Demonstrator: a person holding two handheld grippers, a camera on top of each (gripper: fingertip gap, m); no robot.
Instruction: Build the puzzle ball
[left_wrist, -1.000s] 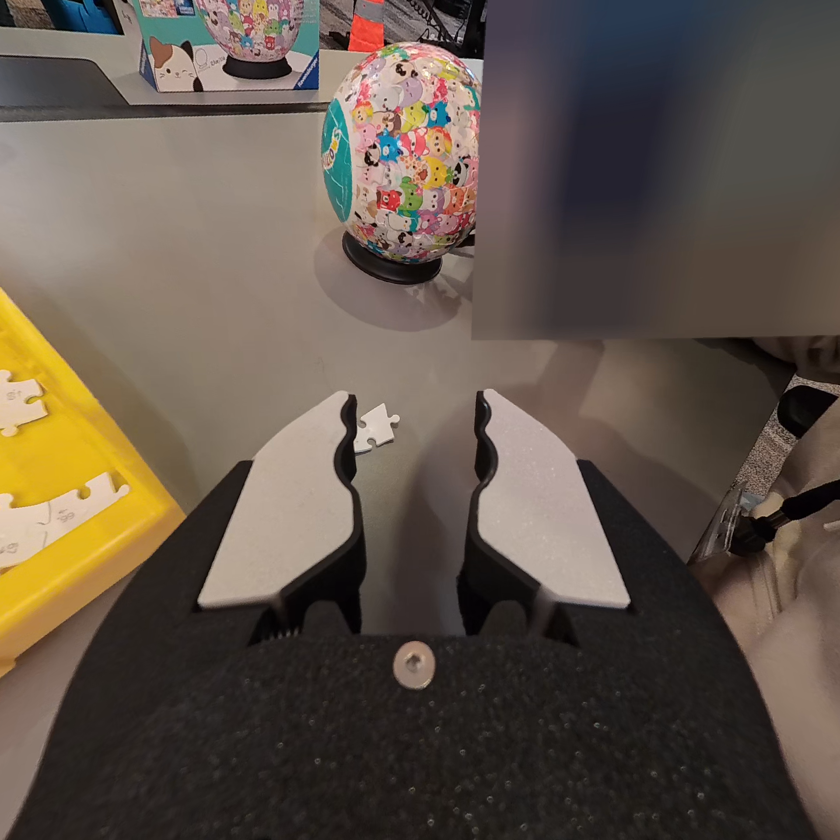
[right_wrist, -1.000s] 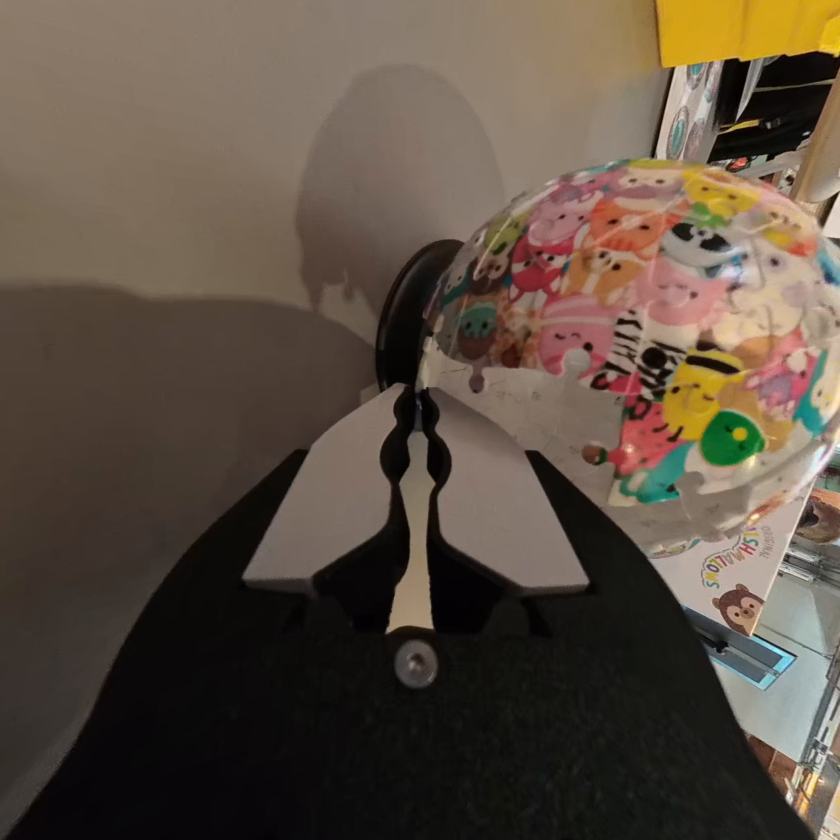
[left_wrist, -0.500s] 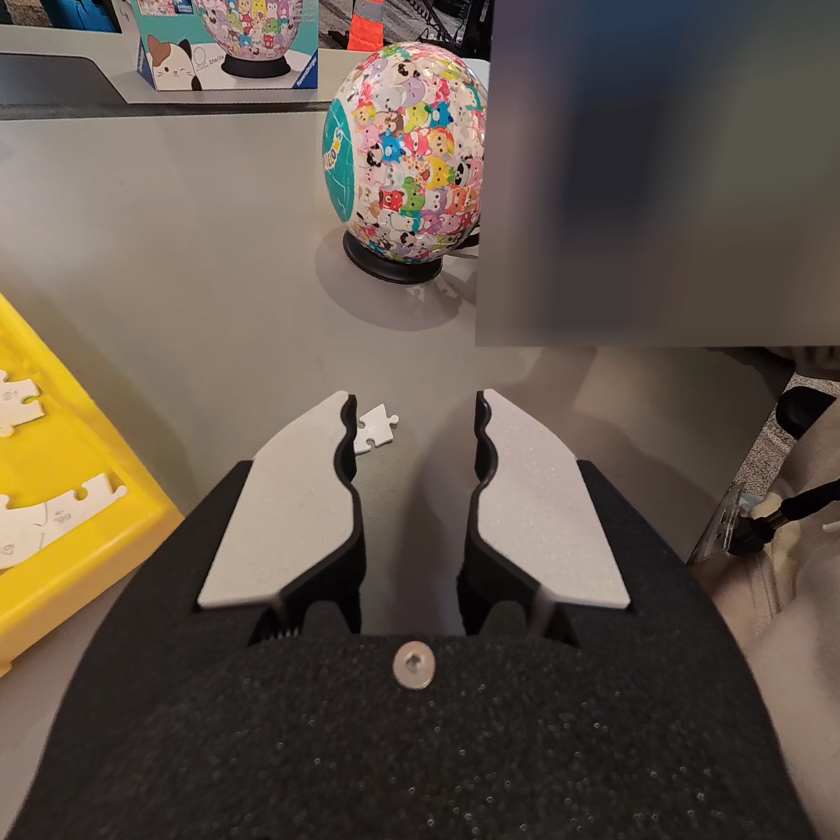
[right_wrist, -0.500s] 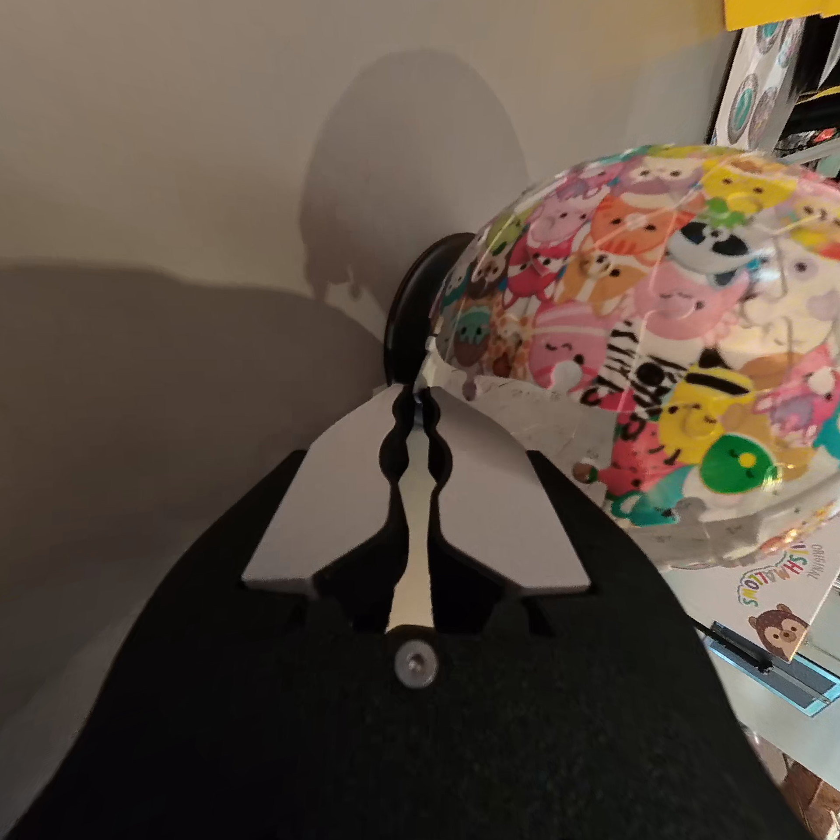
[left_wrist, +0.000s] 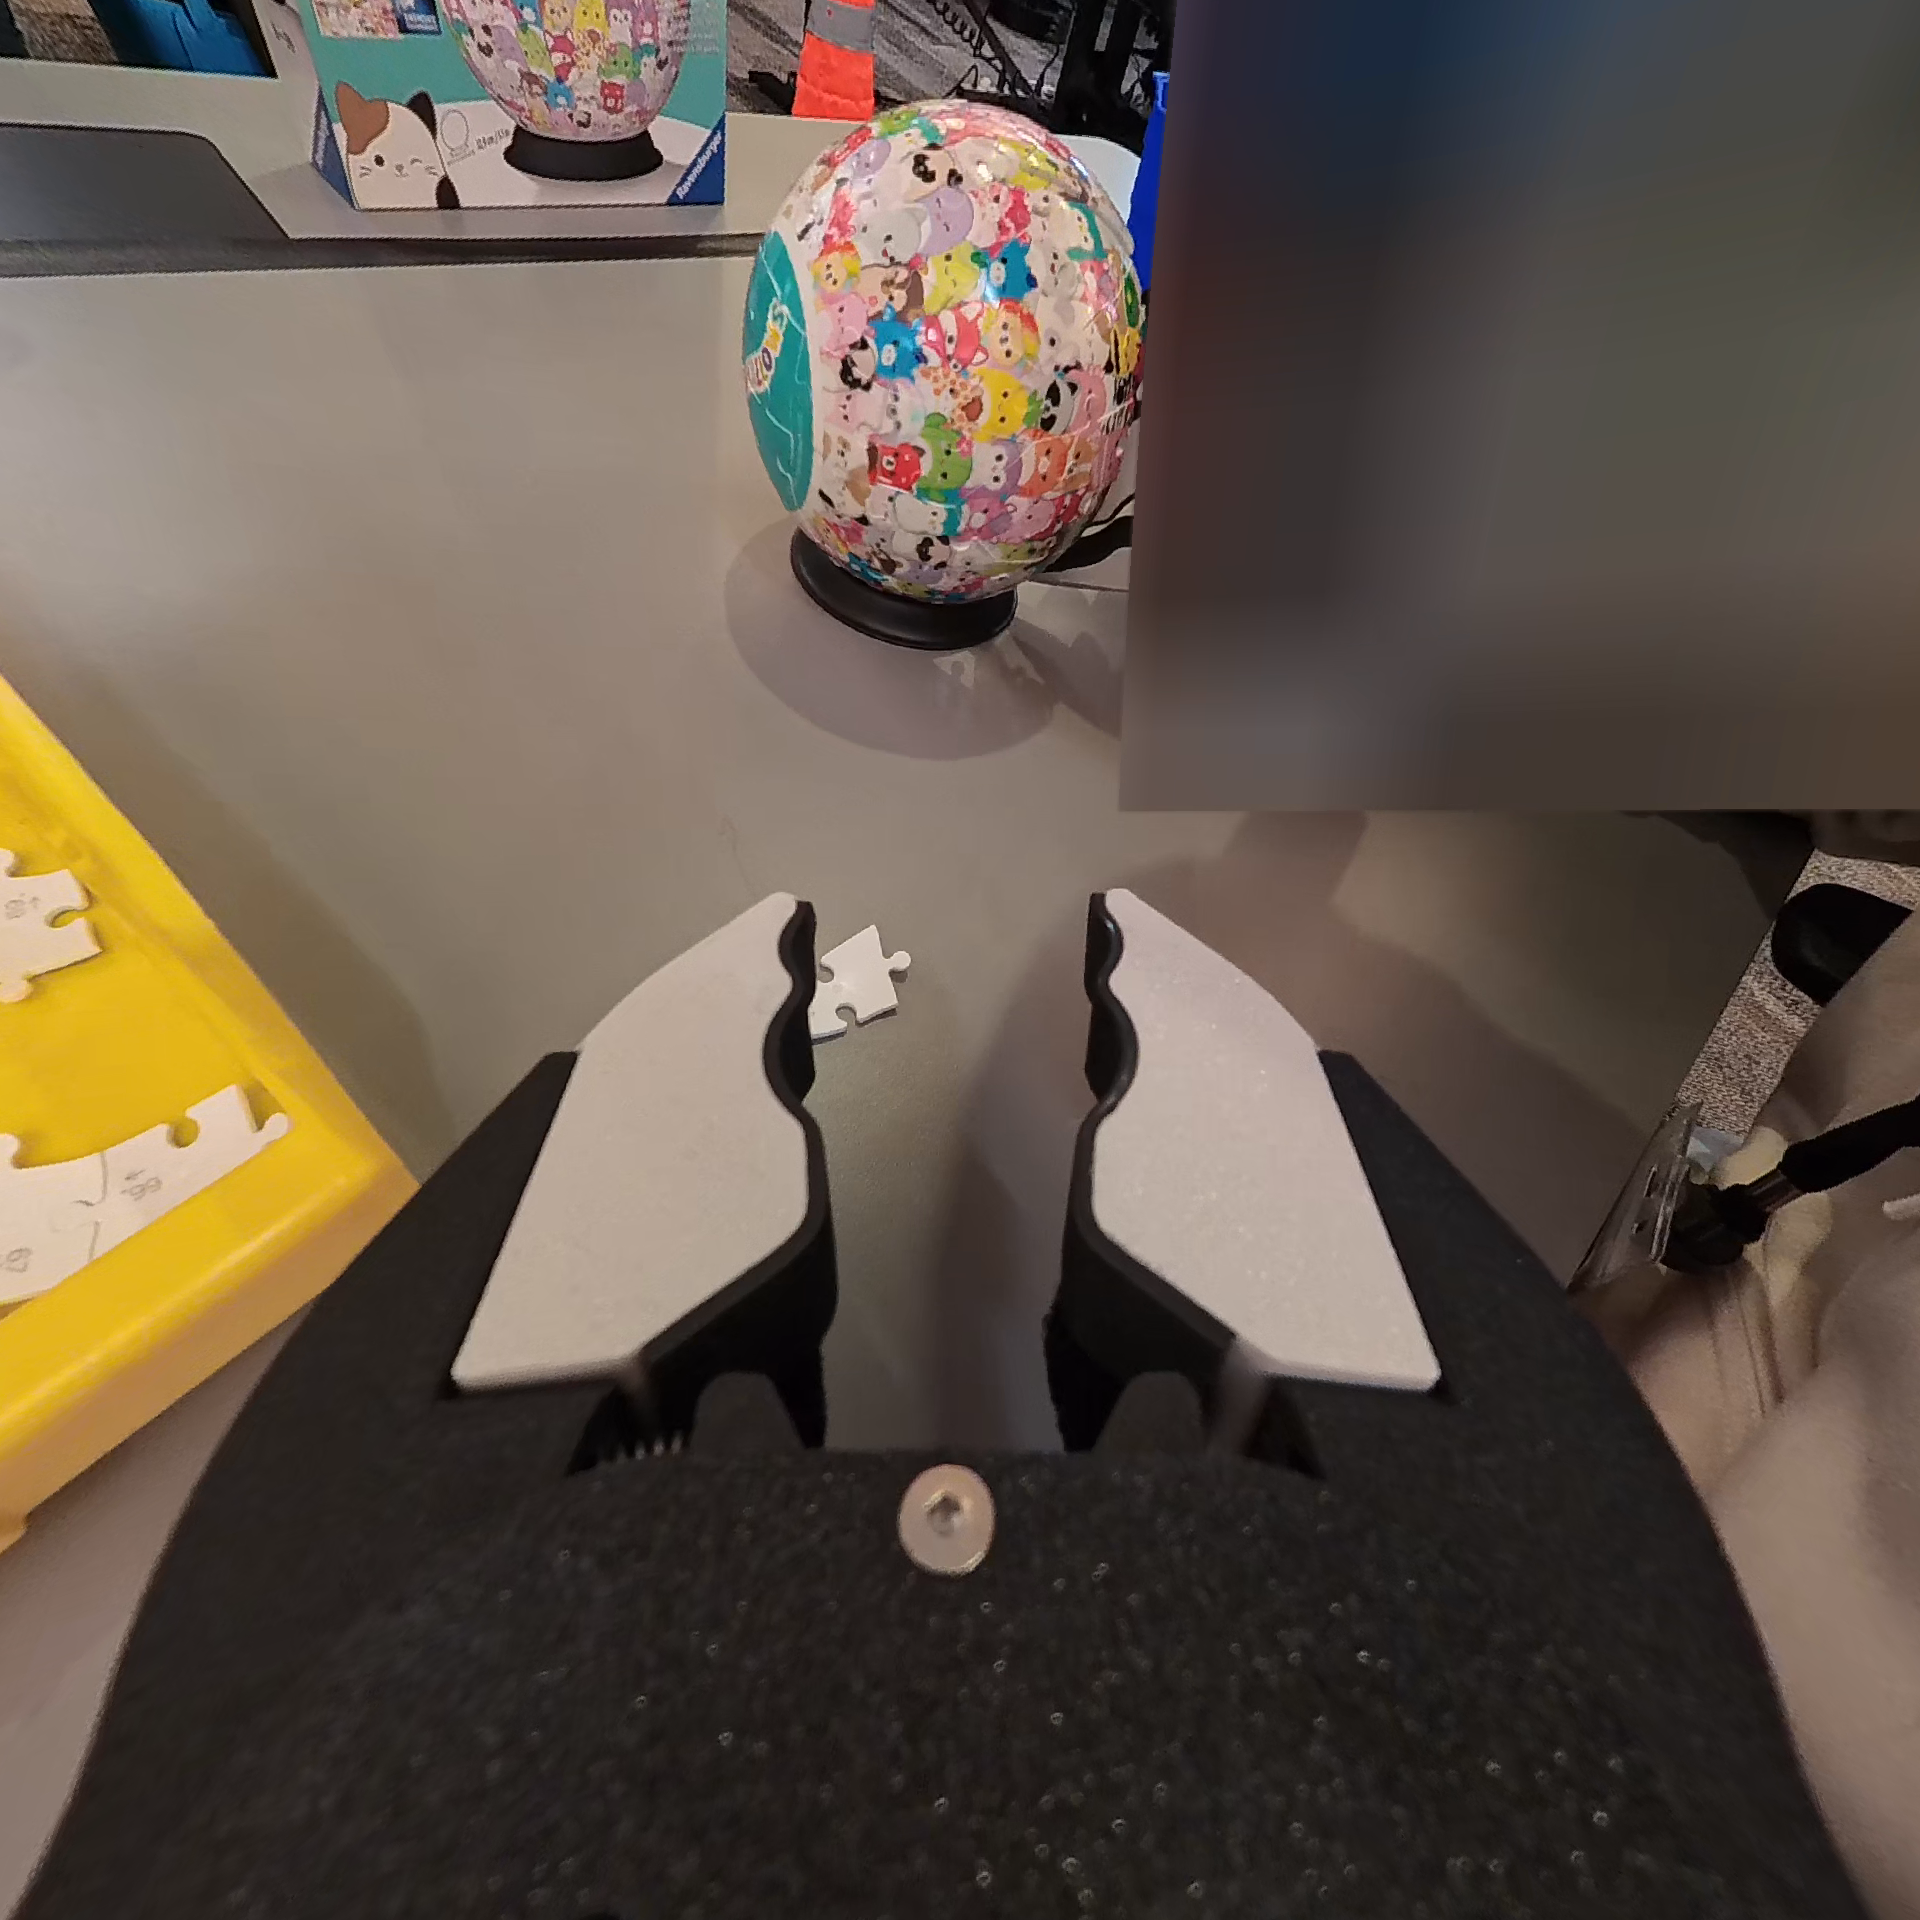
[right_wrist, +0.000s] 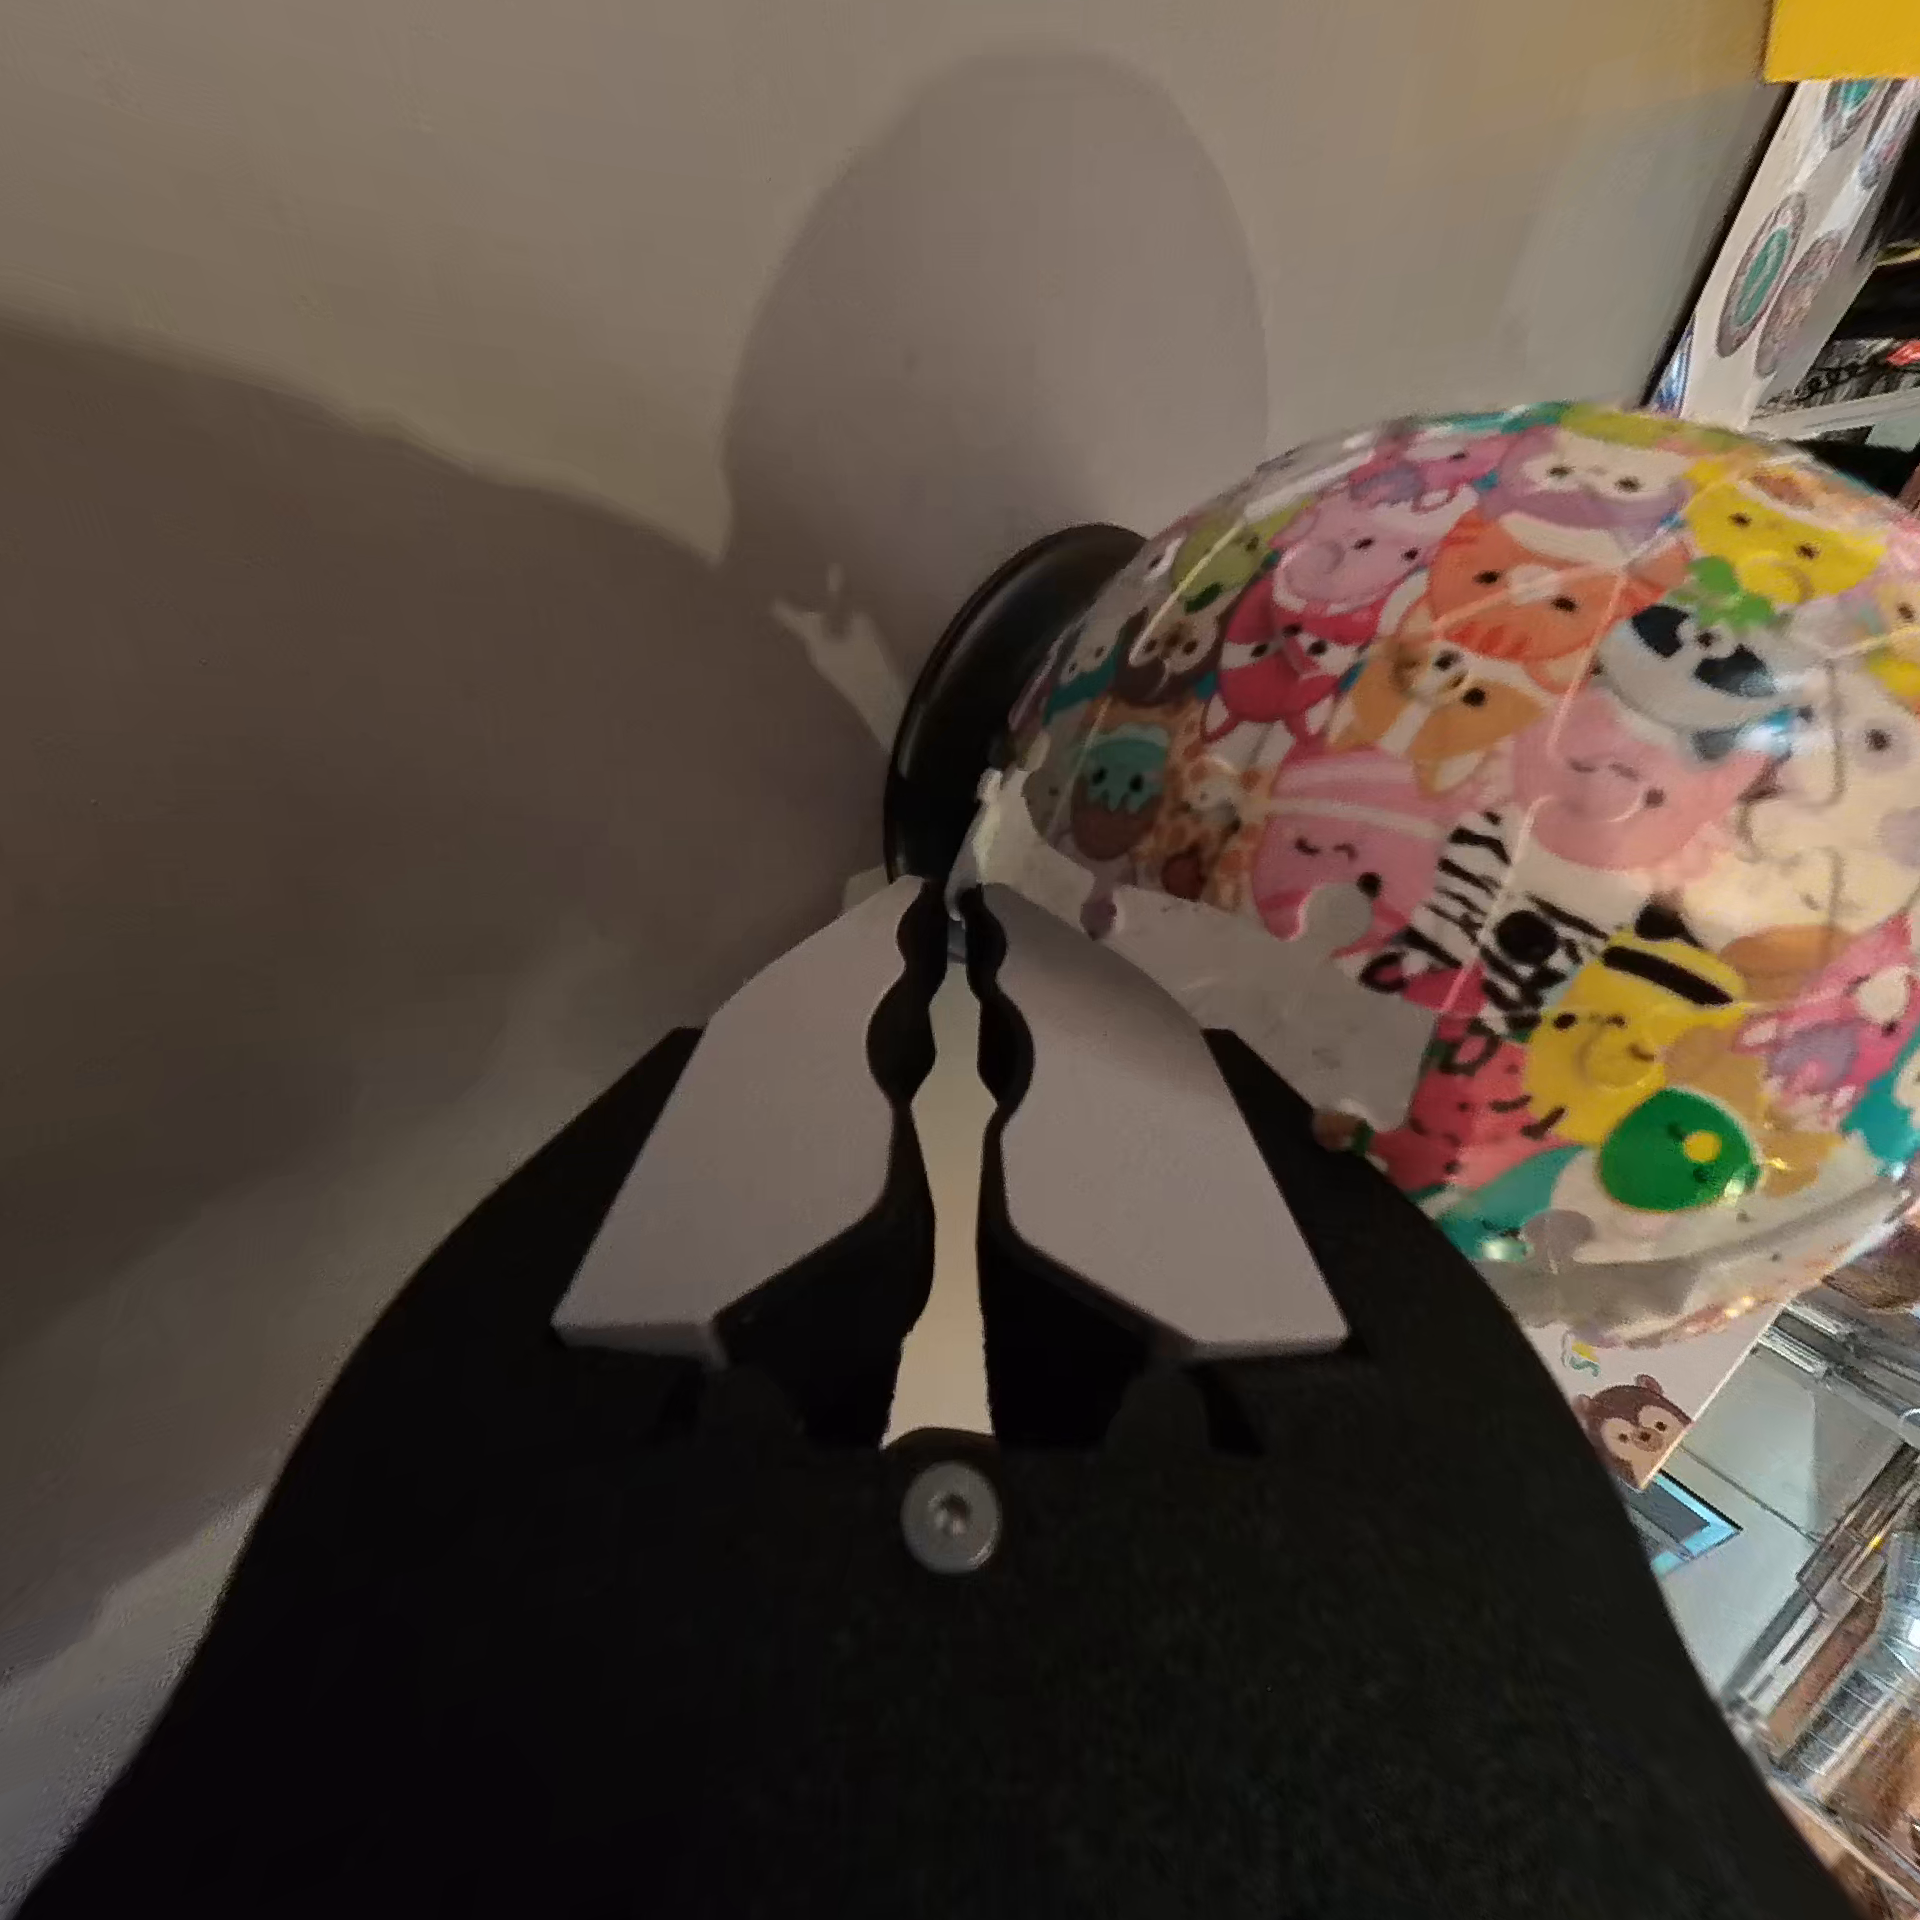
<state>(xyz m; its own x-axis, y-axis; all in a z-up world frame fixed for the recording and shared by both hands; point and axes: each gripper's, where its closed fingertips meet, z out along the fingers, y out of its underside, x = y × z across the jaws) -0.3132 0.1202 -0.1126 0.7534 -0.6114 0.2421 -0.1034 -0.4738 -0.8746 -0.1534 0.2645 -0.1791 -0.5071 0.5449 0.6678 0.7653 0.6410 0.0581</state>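
Observation:
The colourful puzzle ball (left_wrist: 935, 353) stands on its black stand (left_wrist: 904, 608) on the grey table, far ahead of my left gripper (left_wrist: 945, 925). That gripper is open and empty, low over the table. A loose white puzzle piece (left_wrist: 857, 982) lies face down by its left fingertip. In the right wrist view the ball (right_wrist: 1507, 883) is close up, with a white gap (right_wrist: 1226, 987) in its shell near the stand (right_wrist: 977, 727). My right gripper (right_wrist: 940, 914) is shut on the ball's edge at that gap.
A yellow tray (left_wrist: 156, 1195) with several white pieces (left_wrist: 104, 1184) sits at the left. The puzzle box (left_wrist: 520, 104) stands at the table's far edge and shows in the right wrist view (right_wrist: 1662, 1434). A person's light clothing (left_wrist: 1818, 1299) is at the right. The tips of one gripper are about 25 cm away from the tips of the other. My right tips are about 20 cm from the loose white puzzle piece (left_wrist: 857, 982), my left tips only 7 cm.
In the right wrist view the ball has slid to the right and lower in the frame while the gripper stays pinched on its edge. The left gripper has not moved.

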